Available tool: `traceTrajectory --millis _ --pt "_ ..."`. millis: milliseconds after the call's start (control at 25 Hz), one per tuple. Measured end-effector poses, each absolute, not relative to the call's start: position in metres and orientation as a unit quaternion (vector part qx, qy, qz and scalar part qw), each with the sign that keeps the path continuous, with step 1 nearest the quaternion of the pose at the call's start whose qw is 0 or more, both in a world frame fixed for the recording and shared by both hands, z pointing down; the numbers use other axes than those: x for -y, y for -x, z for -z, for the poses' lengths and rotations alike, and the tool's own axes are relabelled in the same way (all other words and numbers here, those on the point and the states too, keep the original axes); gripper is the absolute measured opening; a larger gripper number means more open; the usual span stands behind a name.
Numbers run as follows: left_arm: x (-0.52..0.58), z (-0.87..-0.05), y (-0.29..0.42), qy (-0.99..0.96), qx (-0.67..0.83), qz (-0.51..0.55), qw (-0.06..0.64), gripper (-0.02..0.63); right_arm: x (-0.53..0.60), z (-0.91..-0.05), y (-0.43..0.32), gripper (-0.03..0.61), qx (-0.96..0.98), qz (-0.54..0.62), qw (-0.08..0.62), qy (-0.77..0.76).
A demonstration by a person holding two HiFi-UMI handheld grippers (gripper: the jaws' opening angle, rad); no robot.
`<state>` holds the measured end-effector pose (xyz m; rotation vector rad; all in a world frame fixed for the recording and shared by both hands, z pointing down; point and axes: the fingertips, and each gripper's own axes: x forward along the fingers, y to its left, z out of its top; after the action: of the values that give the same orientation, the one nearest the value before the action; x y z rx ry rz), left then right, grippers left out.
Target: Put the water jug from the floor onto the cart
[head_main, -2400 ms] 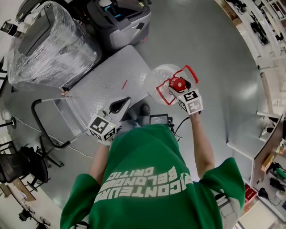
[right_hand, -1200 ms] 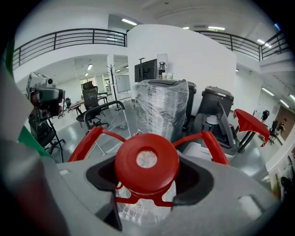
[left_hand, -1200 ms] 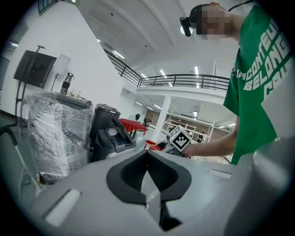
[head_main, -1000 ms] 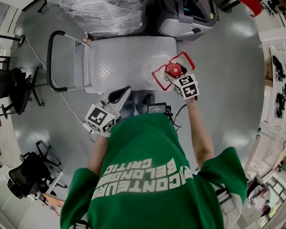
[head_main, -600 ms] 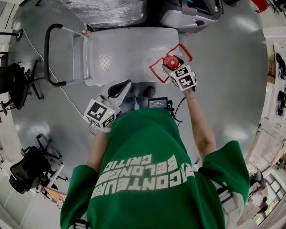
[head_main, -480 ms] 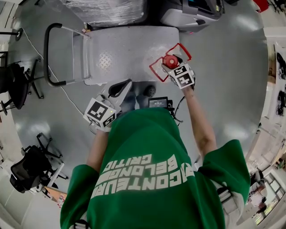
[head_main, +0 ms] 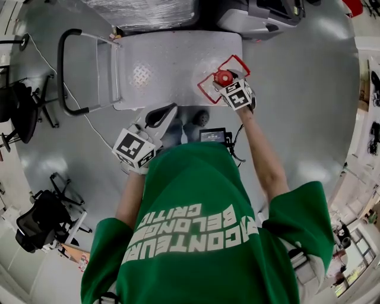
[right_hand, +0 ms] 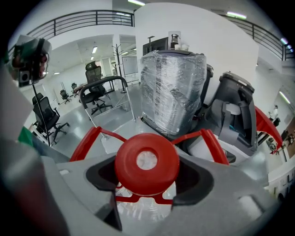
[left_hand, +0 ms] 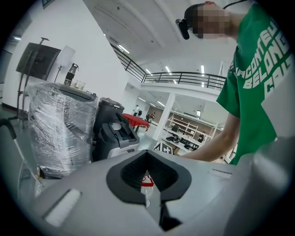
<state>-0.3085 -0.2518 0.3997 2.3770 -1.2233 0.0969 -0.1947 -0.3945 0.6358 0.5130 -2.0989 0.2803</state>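
The clear water jug (head_main: 209, 66) with a red cap (head_main: 224, 78) and a red carry handle (head_main: 236, 63) hangs over the near right part of the grey cart deck (head_main: 160, 65). My right gripper (head_main: 228, 83) is shut on its neck just under the cap. In the right gripper view the cap (right_hand: 146, 163) fills the gap of the right gripper (right_hand: 147, 177), and the red handle (right_hand: 213, 144) spreads behind it. I cannot tell if the jug's base touches the deck. My left gripper (head_main: 159, 115) is shut and holds nothing, low by the cart's near edge; in its own view the left gripper (left_hand: 148, 157) shows its jaws together.
The cart's black push handle (head_main: 61, 71) is at the left. A shrink-wrapped machine (head_main: 142, 9) and a grey machine (head_main: 264, 12) stand behind the cart. Office chairs (head_main: 21, 113) and a floor cable (head_main: 95, 127) lie left. The person's shoe (head_main: 200, 118) is by the cart's edge.
The right gripper has carried the jug forward from beside the cart's right end to above its deck. The left gripper has stayed shut in about the same place.
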Motion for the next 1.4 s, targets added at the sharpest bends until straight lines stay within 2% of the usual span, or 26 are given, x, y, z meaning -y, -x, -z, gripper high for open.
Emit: traceTrajectory --millis 520,1200,1400 --pt "0.278 -0.417 0.325 -0.855 0.445 -0.047 0.262 0.011 0.415 -0.718 0.209 0.304 0.826 -0.117 0.520 -0.184" --pt "0.294 -0.439 0.340 -0.854 0.419 -0.084 0.297 0.011 0.417 -0.800 0.226 0.304 0.799 -0.147 0.555 -0.180" --pt "0.299 -0.439 0.342 -0.858 0.409 -0.087 0.297 0.011 0.409 -0.804 0.234 0.304 0.805 -0.144 0.546 -0.181"
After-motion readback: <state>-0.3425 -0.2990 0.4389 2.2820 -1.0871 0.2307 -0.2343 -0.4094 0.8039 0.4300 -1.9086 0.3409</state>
